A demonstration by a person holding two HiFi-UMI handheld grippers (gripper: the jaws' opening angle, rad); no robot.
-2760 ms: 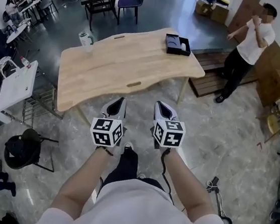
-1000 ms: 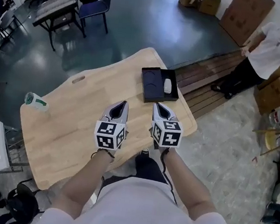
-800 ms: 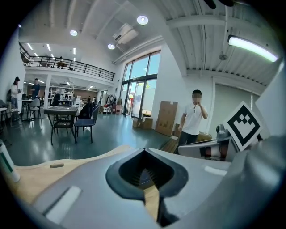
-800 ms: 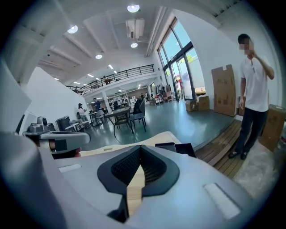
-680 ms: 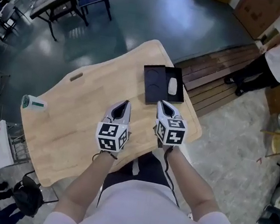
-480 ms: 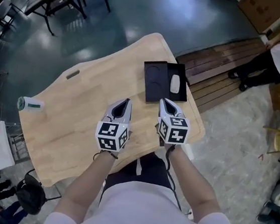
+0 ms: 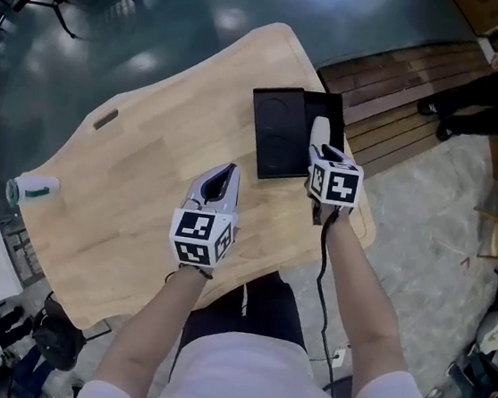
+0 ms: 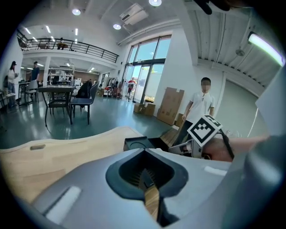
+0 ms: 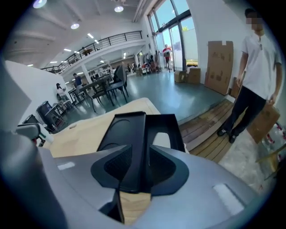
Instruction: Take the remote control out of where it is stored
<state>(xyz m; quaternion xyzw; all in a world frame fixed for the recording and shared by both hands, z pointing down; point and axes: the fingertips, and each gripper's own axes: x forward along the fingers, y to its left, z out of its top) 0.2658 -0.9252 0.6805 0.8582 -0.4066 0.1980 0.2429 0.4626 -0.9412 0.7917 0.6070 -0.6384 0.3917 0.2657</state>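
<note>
Remote control (image 7: 319, 128): white, lying in the right-hand recess of the open black case (image 7: 275, 134), near the far right edge of the wooden surface (image 7: 144, 172). It is not yet touched or lifted, so the whole removal remains. Right gripper (image 7: 321, 150): arm extended, at the case's near end just short of the remote, jaws parted, grasping nothing. Left gripper (image 7: 223, 175): nearer the body over bare surface, jaws pressed together, empty.

Light wood surface (image 7: 143, 181) under both sets of jaws. White-and-green bottle (image 7: 32, 188) near the surface edge, well left of the left gripper (image 7: 225, 171) jaws. Slatted wooden platform (image 7: 398, 86) on the floor, beyond and right of the right gripper (image 7: 320, 150) jaws. Person (image 9: 257, 76) (white top, dark trousers) at its edge. Cardboard boxes (image 9: 219, 60) further back.
</note>
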